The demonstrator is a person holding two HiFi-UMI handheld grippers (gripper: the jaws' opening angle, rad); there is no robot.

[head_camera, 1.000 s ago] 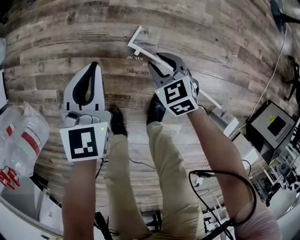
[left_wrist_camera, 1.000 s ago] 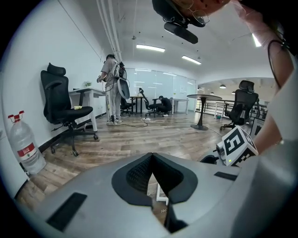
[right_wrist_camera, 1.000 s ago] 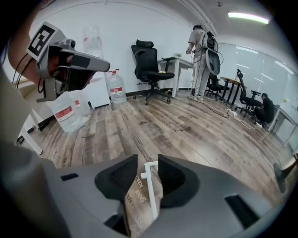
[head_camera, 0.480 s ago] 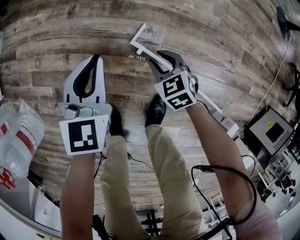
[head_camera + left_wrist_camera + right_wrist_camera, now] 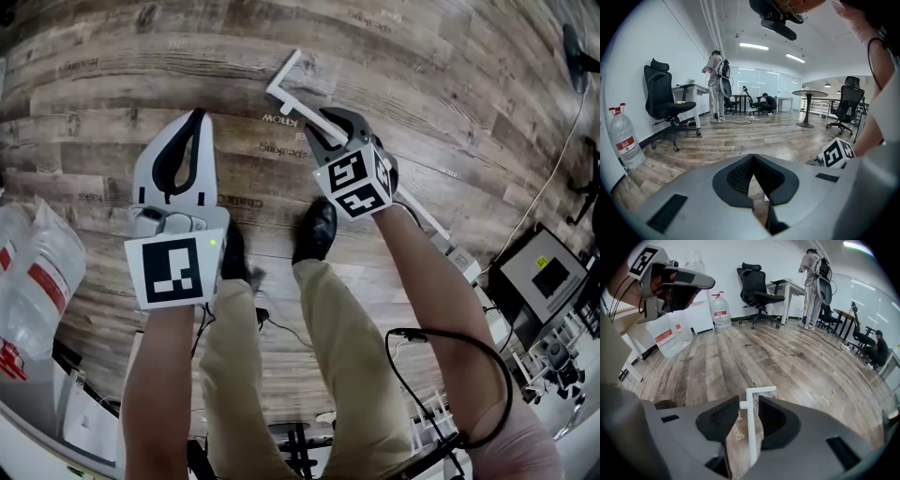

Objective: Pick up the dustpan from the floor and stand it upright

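The dustpan (image 5: pixel 751 427) lies flat on the wooden floor (image 5: pixel 450 84), its white handle running out ahead of the person's right shoe (image 5: pixel 317 225). The right gripper (image 5: pixel 748 404), forearm reaching forward and down, has its jaws apart on either side of that handle. The left gripper (image 5: pixel 752 157) is held out level, jaws together on nothing. Print on the floor planks is too warped to read.

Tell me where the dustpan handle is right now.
In the head view, the dustpan handle runs slantwise over the wooden floor right of centre, passing between the open jaws of the right gripper, just ahead of the person's right shoe.
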